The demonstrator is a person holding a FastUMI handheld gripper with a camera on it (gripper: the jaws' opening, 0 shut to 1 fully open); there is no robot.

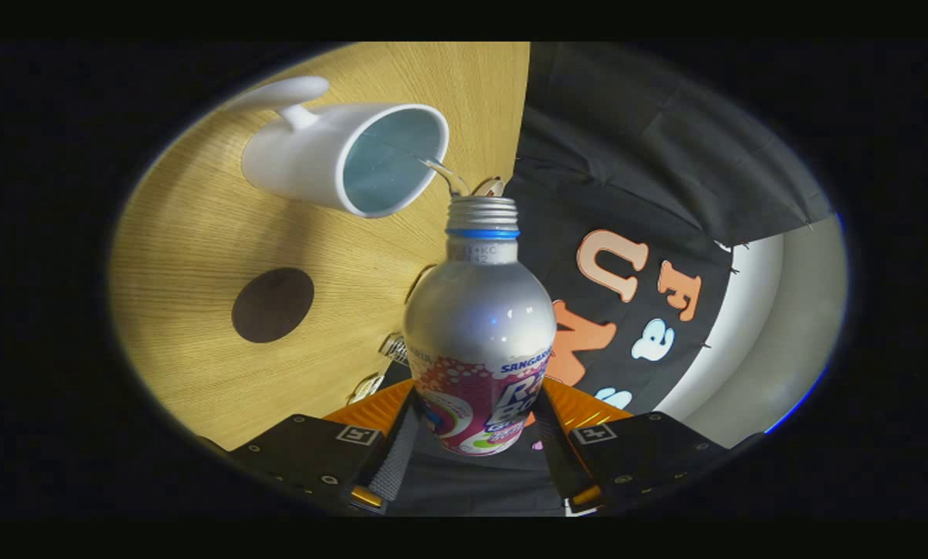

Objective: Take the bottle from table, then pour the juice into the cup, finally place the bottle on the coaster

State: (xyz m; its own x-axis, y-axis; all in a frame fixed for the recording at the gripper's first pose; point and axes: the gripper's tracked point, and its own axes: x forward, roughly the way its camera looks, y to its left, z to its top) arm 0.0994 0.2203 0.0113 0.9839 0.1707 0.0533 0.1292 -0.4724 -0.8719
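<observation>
Silver aluminium juice bottle (pixel 479 341) sits clamped between the two fingers of the tongs (pixel 475 435), both pressing on its labelled lower body, its open neck pointing away from them. A thin stream leaves the mouth and lands inside the white cup (pixel 331 159) standing on the wooden tabletop (pixel 192 233) just beyond the neck. To pour well, I would keep the mouth over the cup's rim, tilt slowly, and hold the squeeze firm. The round dark coaster (pixel 272 305) lies on the tabletop beside the bottle's body, apart from the cup.
</observation>
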